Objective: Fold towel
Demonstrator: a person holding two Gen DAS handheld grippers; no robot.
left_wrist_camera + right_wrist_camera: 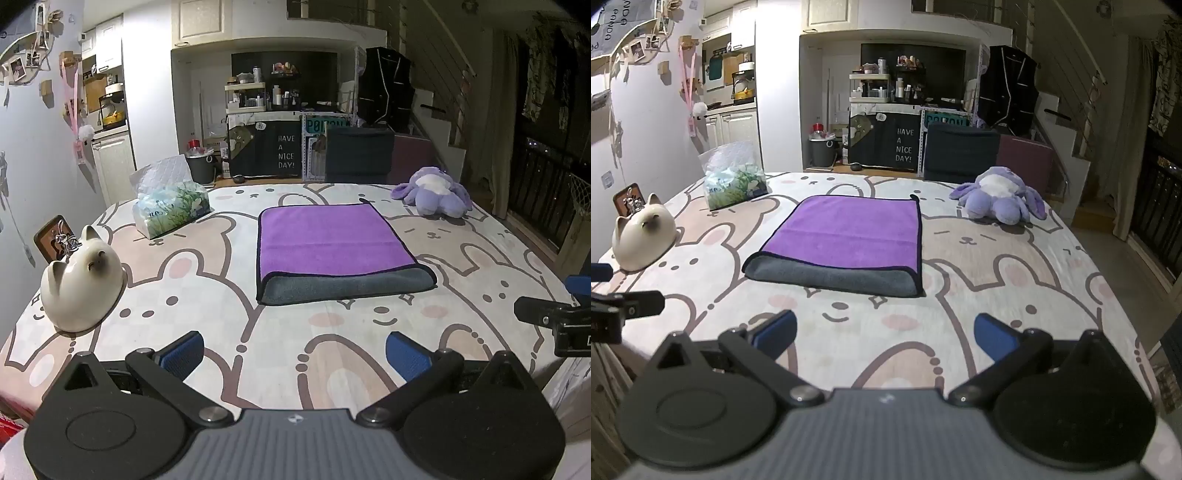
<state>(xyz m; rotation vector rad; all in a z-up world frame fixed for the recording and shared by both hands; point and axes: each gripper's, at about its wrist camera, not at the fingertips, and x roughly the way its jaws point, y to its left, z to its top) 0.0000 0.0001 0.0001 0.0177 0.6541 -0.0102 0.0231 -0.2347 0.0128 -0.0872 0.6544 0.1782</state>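
Observation:
A purple towel (332, 240) with a grey underside and black trim lies folded flat on the rabbit-print table cover (229, 325); its grey fold faces me. It also shows in the right wrist view (849, 232). My left gripper (294, 354) is open and empty, held back from the towel near the table's front edge. My right gripper (885, 332) is open and empty, also short of the towel. The right gripper shows at the right edge of the left wrist view (554, 321). The left gripper shows at the left edge of the right wrist view (617, 306).
A white cat-shaped ceramic (79, 284) stands at the left. A tissue pack (170, 206) sits at the back left. A purple plush toy (432, 195) lies at the back right. A dark chair (358, 155) stands behind the table.

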